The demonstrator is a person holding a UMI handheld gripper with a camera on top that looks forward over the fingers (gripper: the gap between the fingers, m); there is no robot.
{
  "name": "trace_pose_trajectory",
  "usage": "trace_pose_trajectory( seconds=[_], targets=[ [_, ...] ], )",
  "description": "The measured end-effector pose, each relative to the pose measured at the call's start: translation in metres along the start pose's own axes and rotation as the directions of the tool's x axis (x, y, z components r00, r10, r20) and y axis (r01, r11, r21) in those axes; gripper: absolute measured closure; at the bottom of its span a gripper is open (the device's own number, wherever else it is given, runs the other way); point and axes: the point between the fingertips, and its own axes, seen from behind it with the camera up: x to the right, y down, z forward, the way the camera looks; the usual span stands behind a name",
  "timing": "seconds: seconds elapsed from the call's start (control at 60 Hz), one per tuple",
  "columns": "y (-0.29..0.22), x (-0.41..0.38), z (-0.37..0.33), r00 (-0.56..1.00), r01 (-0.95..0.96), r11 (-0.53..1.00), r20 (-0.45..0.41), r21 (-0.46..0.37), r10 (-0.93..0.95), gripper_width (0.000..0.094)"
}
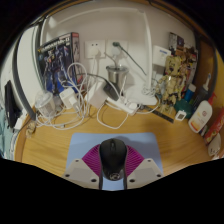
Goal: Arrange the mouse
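A black computer mouse (113,158) sits between my gripper's (113,168) two fingers, its tail end toward the camera. The magenta pads (91,160) press against its left and right sides with no gap showing, so the gripper is shut on it. A blue-grey mouse mat (112,139) lies on the wooden desk (50,145) directly under and just beyond the mouse. I cannot tell whether the mouse rests on the mat or hangs slightly above it.
Beyond the mat lies a tangle of white cables and chargers (105,105). A metal cup (117,76) stands at the wall, a printed box (58,58) at the back left, toy figures (176,78) at the back right. A white mouse (200,117) lies to the right.
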Motion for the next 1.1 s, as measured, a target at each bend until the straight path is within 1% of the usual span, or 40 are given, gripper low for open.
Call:
trace_pose_trajectory(
  seconds=[0.083, 0.1, 0.117, 0.133, 0.217, 0.333, 0.4, 0.433, 0.45, 0.467, 0.517, 0.533, 0.55, 0.65, 0.75, 0.833, 0.95, 1.1],
  targets=[
    [0.021, -0.001, 0.012, 1.0, 0.015, 0.999, 0.01, -0.044, -0.014, 0.0658],
    [0.028, 0.001, 0.014, 1.0, 0.024, 0.998, 0.004, -0.059, -0.023, 0.0618],
    [0.032, 0.0, 0.013, 0.999, 0.033, 0.997, 0.005, -0.071, -0.033, 0.0631],
    [0.026, 0.001, 0.014, 1.0, 0.026, 0.999, 0.0, -0.042, -0.026, 0.0643],
    [0.029, 0.001, 0.014, 1.0, 0.004, 0.999, 0.01, -0.049, -0.004, 0.061],
    [0.028, 0.0, 0.015, 1.0, 0.006, 0.999, 0.023, -0.051, -0.005, 0.051],
    [0.028, 0.0, 0.015, 1.0, -0.006, 0.998, 0.031, -0.06, 0.007, 0.0472],
    [0.029, -0.001, 0.014, 0.999, -0.008, 0.998, 0.04, -0.068, 0.011, 0.0409],
    [0.03, -0.001, 0.013, 0.999, -0.007, 0.997, 0.043, -0.072, 0.01, 0.0345],
    [0.03, -0.001, 0.012, 0.999, -0.006, 0.997, 0.045, -0.076, 0.009, 0.0306],
    [0.03, 0.0, 0.008, 0.999, -0.008, 0.997, 0.047, -0.079, 0.011, 0.014],
    [0.03, 0.001, 0.006, 0.999, -0.009, 0.997, 0.043, -0.077, 0.013, 0.0147],
    [0.029, 0.001, 0.003, 0.999, -0.011, 0.997, 0.043, -0.074, 0.014, 0.0092],
    [0.018, 0.003, -0.021, 0.999, -0.023, 0.999, 0.044, -0.034, 0.024, 0.0087],
    [0.004, 0.008, -0.061, 0.999, -0.034, 0.999, 0.033, 0.009, 0.034, 0.0086],
    [-0.01, 0.011, -0.101, 0.999, -0.036, 0.998, 0.016, 0.053, 0.035, 0.0087],
    [-0.038, 0.012, -0.166, 0.999, -0.034, 0.989, -0.003, 0.143, 0.034, 0.0085],
    [-0.062, 0.012, -0.245, 0.999, -0.026, 0.974, -0.03, 0.225, 0.033, 0.0084]
  ],
)
